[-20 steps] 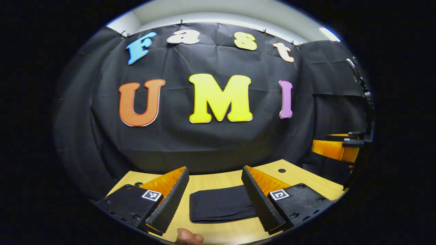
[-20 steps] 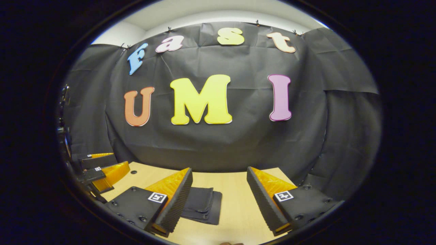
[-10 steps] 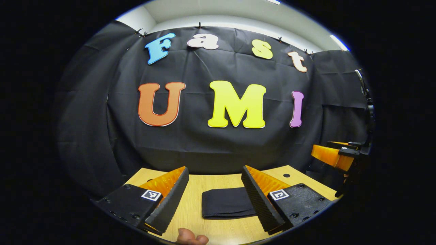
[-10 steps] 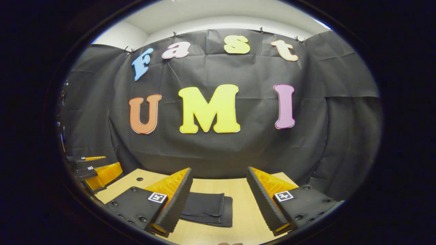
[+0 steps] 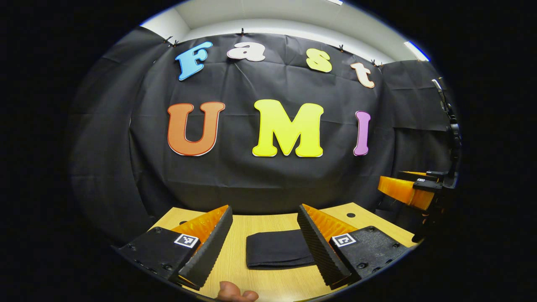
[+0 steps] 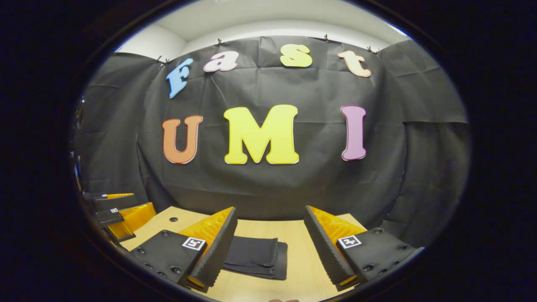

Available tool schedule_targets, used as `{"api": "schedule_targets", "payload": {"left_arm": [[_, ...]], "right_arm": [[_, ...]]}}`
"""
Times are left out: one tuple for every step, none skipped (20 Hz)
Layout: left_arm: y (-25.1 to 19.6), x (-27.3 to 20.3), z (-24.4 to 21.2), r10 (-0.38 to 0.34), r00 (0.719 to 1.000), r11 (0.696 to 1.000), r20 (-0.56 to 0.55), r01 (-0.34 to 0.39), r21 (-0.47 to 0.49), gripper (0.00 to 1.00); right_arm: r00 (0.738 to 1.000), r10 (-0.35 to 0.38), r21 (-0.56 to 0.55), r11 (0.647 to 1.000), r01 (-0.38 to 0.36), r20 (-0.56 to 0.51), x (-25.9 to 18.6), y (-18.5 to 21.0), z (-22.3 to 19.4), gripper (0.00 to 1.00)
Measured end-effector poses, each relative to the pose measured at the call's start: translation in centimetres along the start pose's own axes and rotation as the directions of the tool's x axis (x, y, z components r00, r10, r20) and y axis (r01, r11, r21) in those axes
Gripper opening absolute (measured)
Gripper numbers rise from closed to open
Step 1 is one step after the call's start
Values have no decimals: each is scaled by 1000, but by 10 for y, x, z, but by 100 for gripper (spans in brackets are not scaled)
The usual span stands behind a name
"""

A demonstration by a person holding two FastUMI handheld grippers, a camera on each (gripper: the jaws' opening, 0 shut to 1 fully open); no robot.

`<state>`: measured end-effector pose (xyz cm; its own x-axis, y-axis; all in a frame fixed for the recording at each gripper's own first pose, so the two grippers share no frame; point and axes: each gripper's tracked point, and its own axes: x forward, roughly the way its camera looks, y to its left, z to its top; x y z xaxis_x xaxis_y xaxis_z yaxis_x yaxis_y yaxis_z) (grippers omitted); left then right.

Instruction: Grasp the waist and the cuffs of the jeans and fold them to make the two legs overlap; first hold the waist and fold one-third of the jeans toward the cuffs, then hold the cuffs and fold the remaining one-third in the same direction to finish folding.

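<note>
Tabletop (image 5: 260,285): jeans (image 5: 277,254) lie as a compact stacked bundle, both folds judged complete; left gripper (image 5: 265,245) and right gripper (image 6: 270,247) hover clear, fingers apart and empty, so next move calls only for withdrawal.

No readable text; the tools' square tags (image 5: 186,240) carry only patterns.
</note>
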<state>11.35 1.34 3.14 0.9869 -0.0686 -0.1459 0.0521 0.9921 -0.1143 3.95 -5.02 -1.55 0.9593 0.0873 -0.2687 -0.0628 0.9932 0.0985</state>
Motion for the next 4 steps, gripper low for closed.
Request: {"api": "schedule_targets", "payload": {"left_arm": [[0, -1, 0, 5, 1000, 1000, -1, -5, -4, 99], [1, -1, 0, 8, 1000, 1000, -1, -8, -4, 99], [1, -1, 0, 11, 1000, 1000, 1, -11, -3, 99], [2, -1, 1, 13, 1000, 1000, 2, -13, -2, 99]], "right_arm": [[1000, 3, 2, 1000, -3, -1, 1, 1, 0, 98], [1000, 6, 4, 1000, -6, -1, 0, 1, 0, 98], [1000, 7, 4, 1000, -7, -2, 1, 1, -1, 98], [1000, 8, 4, 1000, -8, -1, 0, 1, -1, 93]]}}
